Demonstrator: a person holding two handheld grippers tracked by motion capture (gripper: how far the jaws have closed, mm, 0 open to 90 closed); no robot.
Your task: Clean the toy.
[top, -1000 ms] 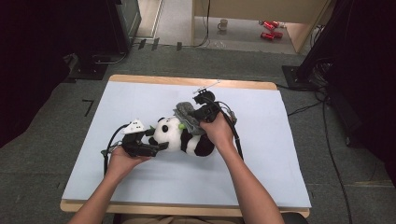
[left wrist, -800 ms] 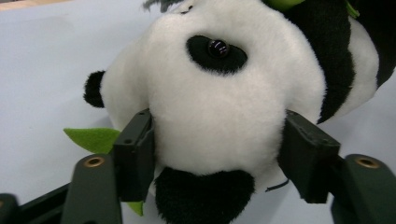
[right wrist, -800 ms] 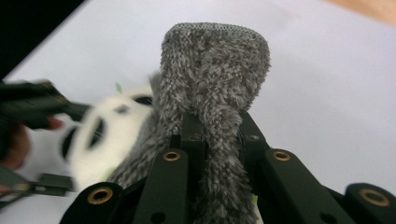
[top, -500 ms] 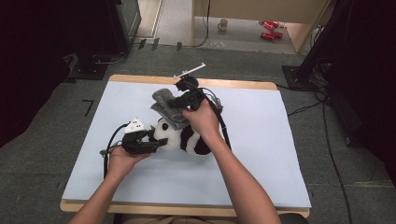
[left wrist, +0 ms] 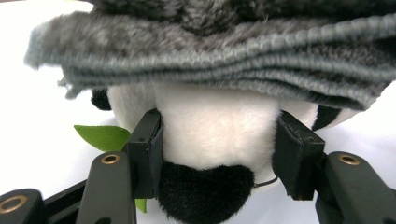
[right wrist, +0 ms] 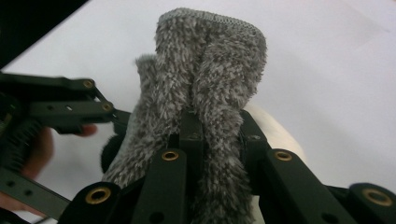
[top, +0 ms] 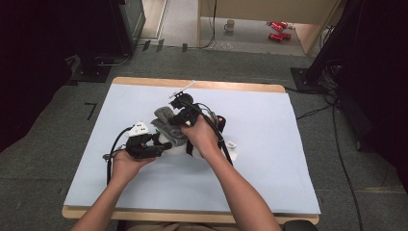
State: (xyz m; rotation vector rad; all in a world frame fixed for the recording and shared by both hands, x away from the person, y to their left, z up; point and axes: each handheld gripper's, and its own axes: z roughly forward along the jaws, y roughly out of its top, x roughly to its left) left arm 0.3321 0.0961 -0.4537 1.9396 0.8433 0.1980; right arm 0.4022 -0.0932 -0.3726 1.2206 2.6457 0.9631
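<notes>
Blue mat covers table, grey carpet around. Panda lies mid-frame, slightly left of centre. Left gripper jaws just closed in, pads now pressed on panda's white head, green leaf beside left pad. Right gripper pinches grey fuzzy cloth tight, cloth draped over panda's top, just above left gripper.
</notes>
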